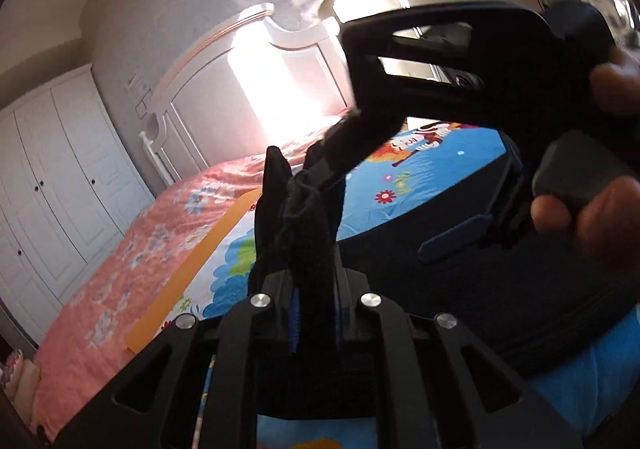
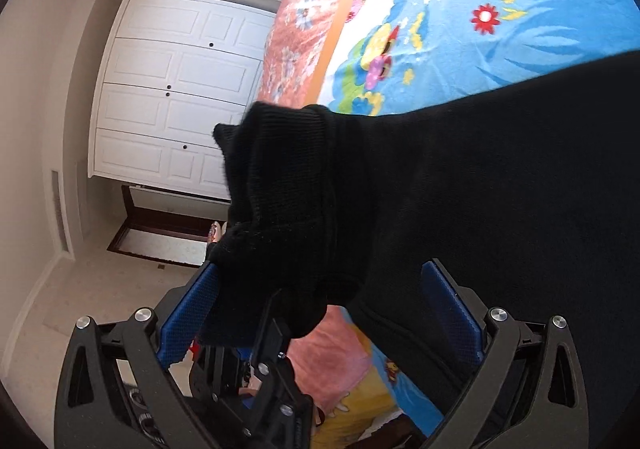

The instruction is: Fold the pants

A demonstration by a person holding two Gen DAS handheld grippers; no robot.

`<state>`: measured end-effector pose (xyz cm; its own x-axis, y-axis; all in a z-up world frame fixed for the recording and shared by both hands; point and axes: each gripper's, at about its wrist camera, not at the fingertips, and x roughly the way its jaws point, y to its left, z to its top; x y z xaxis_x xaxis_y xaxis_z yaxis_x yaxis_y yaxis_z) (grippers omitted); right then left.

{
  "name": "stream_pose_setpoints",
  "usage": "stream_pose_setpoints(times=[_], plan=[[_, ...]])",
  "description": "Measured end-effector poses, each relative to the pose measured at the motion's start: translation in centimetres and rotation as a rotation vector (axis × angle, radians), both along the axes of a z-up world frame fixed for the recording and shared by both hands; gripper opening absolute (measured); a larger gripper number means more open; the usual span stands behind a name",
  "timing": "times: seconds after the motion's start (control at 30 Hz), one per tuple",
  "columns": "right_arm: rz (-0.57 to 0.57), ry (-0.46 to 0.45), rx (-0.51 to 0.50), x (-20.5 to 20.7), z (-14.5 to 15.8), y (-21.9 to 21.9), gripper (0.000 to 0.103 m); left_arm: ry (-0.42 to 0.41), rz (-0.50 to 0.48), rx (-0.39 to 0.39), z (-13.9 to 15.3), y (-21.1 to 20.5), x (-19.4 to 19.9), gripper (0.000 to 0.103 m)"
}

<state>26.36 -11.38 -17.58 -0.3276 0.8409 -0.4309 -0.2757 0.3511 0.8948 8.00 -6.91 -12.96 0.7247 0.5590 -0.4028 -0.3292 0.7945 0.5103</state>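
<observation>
The black pants (image 2: 500,177) lie across the bed, with a ribbed cuff end (image 2: 280,185) lifted. My left gripper (image 1: 316,305) is shut on the bunched black cuff fabric (image 1: 308,217) and holds it up above the bed. My right gripper (image 2: 320,301) is open, its blue pads (image 2: 188,313) spread on either side of the cuff. In the left wrist view the right gripper (image 1: 456,241) and the hand holding it sit at the right, over the pants (image 1: 480,289). The left gripper's body shows low in the right wrist view (image 2: 272,381).
The bed carries a blue cartoon blanket (image 1: 432,169) over a pink floral cover (image 1: 132,249). A white headboard (image 1: 224,81) stands at the far end. White wardrobe doors (image 2: 176,89) and the floor lie to the left of the bed.
</observation>
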Motion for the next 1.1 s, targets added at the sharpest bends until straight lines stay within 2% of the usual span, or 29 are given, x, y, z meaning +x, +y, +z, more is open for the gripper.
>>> stream_pose_setpoints(times=[0.03,0.07,0.1,0.17,0.23,0.37,0.43,0.5,0.53,0.63,0.67,0.77,0.93,1.1], plan=[[-0.021,0.039,-0.007,0.3,-1.1,-0.9,0.098,0.035,-0.001,0.021,-1.4,-1.0,0.7,0.011],[-0.032,0.067,-0.014,0.5,-1.8,-1.4,0.098,0.066,-0.011,0.007,-2.6,-1.4,1.2,0.011],[-0.035,0.073,-0.016,0.5,-2.2,-1.7,0.098,0.093,-0.011,0.008,-3.7,-1.6,1.7,0.011],[-0.018,0.063,-0.007,0.2,-2.1,-1.5,0.098,0.116,-0.006,0.06,-5.1,-2.1,1.9,0.011],[0.0,0.07,0.022,0.0,-1.7,-0.7,0.098,0.117,-0.008,0.058,-5.2,-2.0,1.8,0.011],[0.035,0.052,0.026,-0.2,-1.3,1.3,0.098,0.118,-0.017,0.109,-4.8,-2.1,1.7,0.011],[0.058,0.029,0.006,-0.3,-1.5,2.0,0.088,0.115,-0.028,0.136,-4.8,-2.4,1.7,0.011],[0.086,0.025,-0.001,-0.1,-1.6,2.5,0.064,0.119,-0.043,0.161,-5.0,-2.6,1.5,0.011],[0.117,0.009,-0.01,-0.1,-1.6,2.8,0.058,0.125,-0.058,0.194,-5.3,-3.0,1.4,0.011],[0.159,-0.036,-0.052,-0.4,-1.7,2.0,0.054,0.13,-0.107,0.212,-5.5,-3.6,1.4,0.011],[0.152,-0.055,-0.056,-0.3,-1.4,1.6,0.044,0.128,-0.115,0.225,-5.5,-3.8,1.5,0.011],[0.128,-0.072,-0.027,0.8,-0.1,-0.7,0.034,0.103,-0.131,0.231,-5.0,-4.5,2.1,0.011],[0.061,-0.144,-0.027,3.1,1.4,-6.9,0.03,0.045,-0.201,0.235,-3.9,-7.7,4.0,0.011],[-0.032,-0.126,-0.07,5.2,-0.7,-13.1,0.03,0.045,-0.309,0.217,-4.9,-11.5,6.6,0.011]])
